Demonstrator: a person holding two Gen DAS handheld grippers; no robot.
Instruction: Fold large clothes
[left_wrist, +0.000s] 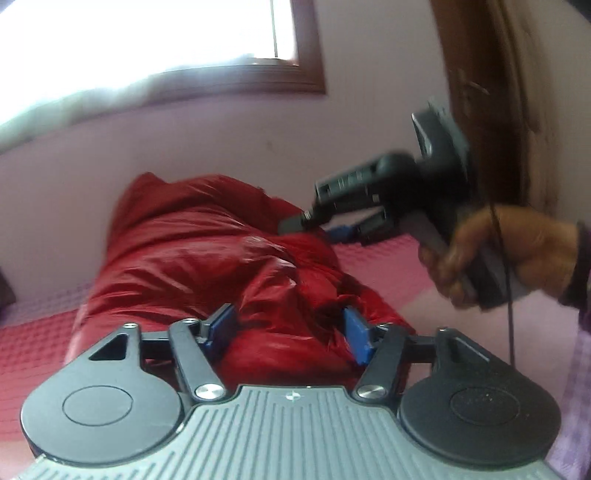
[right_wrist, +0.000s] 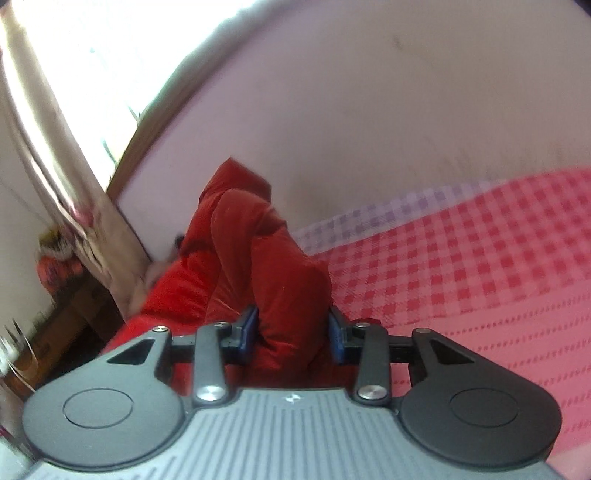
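bed surface: the checked bedspread (right_wrist: 480, 266) lies bare to the right of the red jacket (right_wrist: 258, 266), open for a pass.
back edge: the pale wall (right_wrist: 369, 110) closes the far side, the jacket bunched up against it.
left side: a curtain (right_wrist: 55, 147) and a dark wooden piece (blurred) crowd the jacket's left edge.
above the jacket: the right gripper (left_wrist: 332, 227) and the hand (left_wrist: 509, 254) holding it fill the right flank in the left wrist view.
near side: the jacket's bulk sits between the left gripper (left_wrist: 288, 328) fingers.
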